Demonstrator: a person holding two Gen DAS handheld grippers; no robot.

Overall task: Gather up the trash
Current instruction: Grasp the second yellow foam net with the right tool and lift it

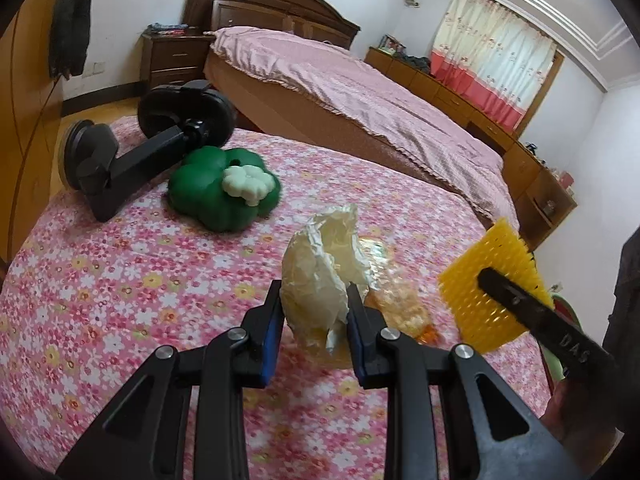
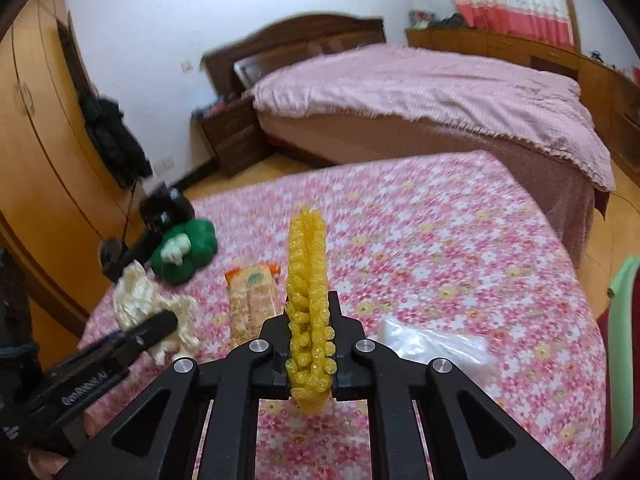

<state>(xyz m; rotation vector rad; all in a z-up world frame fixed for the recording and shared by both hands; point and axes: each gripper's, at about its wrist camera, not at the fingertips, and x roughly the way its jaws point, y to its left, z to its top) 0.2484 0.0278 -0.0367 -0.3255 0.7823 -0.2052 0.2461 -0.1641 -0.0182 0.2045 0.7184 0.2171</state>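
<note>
Yellow foam netting, the soft kind wrapped round fruit, is pinched flat between the jaws of the right gripper and held clear above the flowered tablecloth. The left gripper is closed on a crumpled wad of pale paper, its blue pads pressing the wad from both sides. So both hands appear loaded, and the pick-up step looks done for these two pieces. Still lying on the cloth are an orange snack packet between the two grippers and a clear plastic bag to the right of the netting. No bin shows in either view, so the next move calls for carrying both pieces to wherever rubbish goes, letting go there, then coming back for the packet and the bag. The green toy and the black stand look like belongings, not litter. Raised letters on the right gripper's finger read "DAS"; the packet's green logo and the white print on the left gripper are too blurred to read.
</note>
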